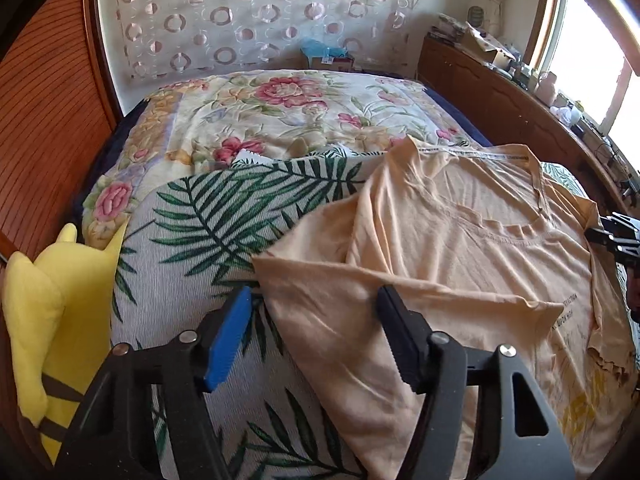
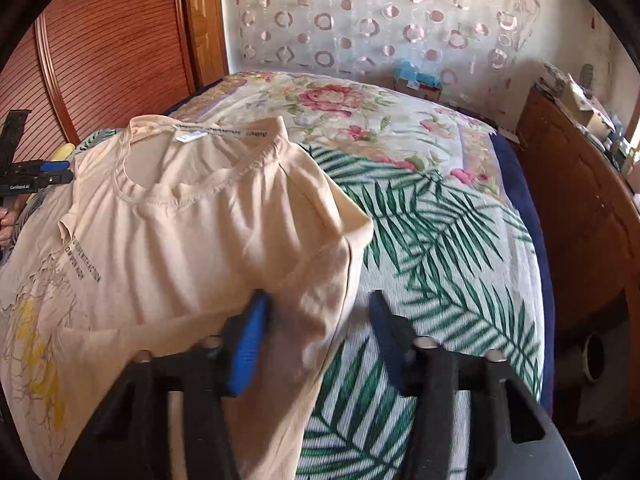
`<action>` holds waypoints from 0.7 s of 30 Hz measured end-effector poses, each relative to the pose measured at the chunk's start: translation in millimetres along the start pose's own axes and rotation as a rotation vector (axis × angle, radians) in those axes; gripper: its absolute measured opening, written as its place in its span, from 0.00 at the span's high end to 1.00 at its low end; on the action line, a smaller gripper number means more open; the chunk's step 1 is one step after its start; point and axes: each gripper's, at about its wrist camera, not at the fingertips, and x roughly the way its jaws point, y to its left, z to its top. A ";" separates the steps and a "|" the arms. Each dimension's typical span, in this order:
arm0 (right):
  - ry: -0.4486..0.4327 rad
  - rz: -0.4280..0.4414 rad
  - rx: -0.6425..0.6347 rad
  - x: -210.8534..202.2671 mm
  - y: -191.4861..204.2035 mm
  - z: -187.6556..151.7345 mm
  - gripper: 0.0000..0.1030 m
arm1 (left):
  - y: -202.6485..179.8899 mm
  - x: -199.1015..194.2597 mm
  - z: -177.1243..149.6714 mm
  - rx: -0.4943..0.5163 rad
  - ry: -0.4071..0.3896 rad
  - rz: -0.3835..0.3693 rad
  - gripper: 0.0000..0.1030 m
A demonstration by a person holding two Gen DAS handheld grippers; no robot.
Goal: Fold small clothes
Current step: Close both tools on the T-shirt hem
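A peach T-shirt [image 1: 460,248] with yellow print and small black lettering lies face up on a leaf-patterned cover [image 1: 200,240], neck toward the far side. In the left wrist view my left gripper [image 1: 314,336] stands open astride the shirt's left sleeve, with the cloth lying loose between the blue pad [image 1: 228,340] and the black finger. In the right wrist view my right gripper [image 2: 320,340] is open over the other sleeve of the T-shirt [image 2: 180,220]. Its blue pad [image 2: 248,344] rests against the cloth and the far finger is off it. Each gripper shows at the edge of the other's view: the right gripper [image 1: 600,234] and the left gripper [image 2: 60,172].
A floral blanket [image 1: 280,112] covers the far half of the bed. A yellow plush toy [image 1: 52,300] lies at the left edge beside a slatted wooden wardrobe [image 1: 52,120]. A wooden cabinet [image 1: 500,92] with clutter runs along the right under a bright window [image 1: 592,52].
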 end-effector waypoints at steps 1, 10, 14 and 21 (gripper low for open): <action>-0.002 -0.003 0.013 2.4 -2.0 2.3 0.60 | 2.4 1.4 2.8 -0.003 -0.005 0.000 0.42; -0.025 0.042 0.041 7.5 -0.2 10.1 0.94 | 3.1 0.8 9.4 -0.046 -0.005 -0.063 0.94; -0.110 0.035 0.039 -24.7 8.8 7.9 0.94 | -17.6 -38.6 4.0 -0.018 -0.104 -0.056 0.94; -0.228 0.045 -0.001 -96.1 35.5 -19.8 0.95 | -59.1 -121.1 -34.1 0.054 -0.223 -0.070 0.94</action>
